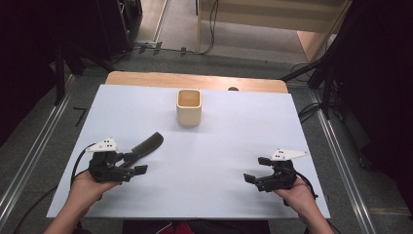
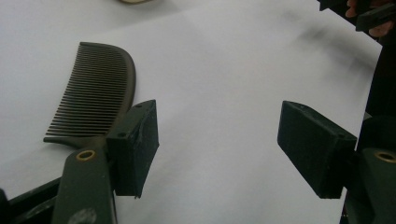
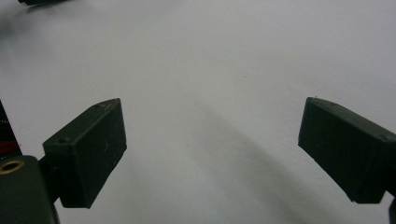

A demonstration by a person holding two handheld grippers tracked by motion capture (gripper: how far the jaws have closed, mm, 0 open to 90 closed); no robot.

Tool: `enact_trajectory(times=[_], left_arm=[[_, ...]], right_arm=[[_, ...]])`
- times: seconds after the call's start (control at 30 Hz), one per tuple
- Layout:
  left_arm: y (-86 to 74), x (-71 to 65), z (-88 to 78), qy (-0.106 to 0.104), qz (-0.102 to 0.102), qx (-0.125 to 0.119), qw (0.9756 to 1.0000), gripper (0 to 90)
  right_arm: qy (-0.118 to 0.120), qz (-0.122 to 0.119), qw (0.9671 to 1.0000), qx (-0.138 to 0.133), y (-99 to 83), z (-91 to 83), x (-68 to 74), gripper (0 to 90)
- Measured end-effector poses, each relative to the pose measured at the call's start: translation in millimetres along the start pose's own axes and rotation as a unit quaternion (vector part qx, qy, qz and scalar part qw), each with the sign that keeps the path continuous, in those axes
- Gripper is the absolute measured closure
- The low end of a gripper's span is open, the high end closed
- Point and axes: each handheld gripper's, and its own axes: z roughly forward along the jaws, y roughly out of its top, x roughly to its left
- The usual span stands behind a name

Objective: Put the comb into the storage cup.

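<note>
While my left jaws stand spread: nothing lies between them, only bare white sheet.
Left gripper (image 2: 218,148): released, pads wide apart; the near pad (image 2: 135,147) sits just beside the comb's handle end, and I cannot tell whether it brushes it.
Left gripper from above (image 1: 134,163): low over the near left part of the table, jaws pointing toward the middle, my left hand (image 1: 87,187) wrapped round its body, cable looping off its left side.
Comb (image 2: 95,93): dark, curved along its back, lying flat on the sheet with its teeth facing away from my jaws; outside the gap, on the far side of the near pad.
Comb from above (image 1: 148,145): slanted, its far end aimed toward the cup, its near end by my left gripper.
Right gripper (image 3: 212,149): released too, pads wide apart, empty sheet between them.
Right gripper from above (image 1: 254,171): at the near right, held in my right hand (image 1: 297,195), well apart from the comb.
Cup (image 1: 189,107): pale, square-mouthed, upright, near the far middle, apart from the comb.
Table (image 1: 234,126): covered in white, a strip of wood showing along its far edge.
</note>
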Motion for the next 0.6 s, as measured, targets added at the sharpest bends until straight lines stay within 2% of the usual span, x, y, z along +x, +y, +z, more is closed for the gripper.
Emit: enact_trajectory(times=[0.3, 0.4, 0.47, 0.53, 0.6], left_arm=[[1.5, 2.0, -1.4, 0.009, 0.008, 0.007, 0.9999, 30.3], [3.8, 2.3, -4.4, 0.013, 0.02, 0.004, 0.9997, 26.7], [4.1, 3.7, -6.5, 0.006, 0.027, 0.0, 0.9996, 23.9], [4.5, 5.6, -8.5, 0.007, 0.026, 0.002, 0.9996, 23.0], [5.2, 8.2, -10.4, 0.019, 0.022, 0.006, 0.9996, 23.0]], right_arm=[[0.001, -0.001, 1.0, 0.003, 0.0, 0.7, -0.1, 6.1], [0.001, -0.001, 1.0, 0.003, -0.1, 0.7, -0.1, 6.1], [0.001, 0.0, 1.0, 0.003, -0.1, 0.7, -0.1, 6.1], [0.002, -0.001, 1.0, 0.003, -0.1, 0.8, -0.1, 6.1], [0.002, -0.001, 1.0, 0.003, 0.0, 0.8, -0.1, 6.1]])
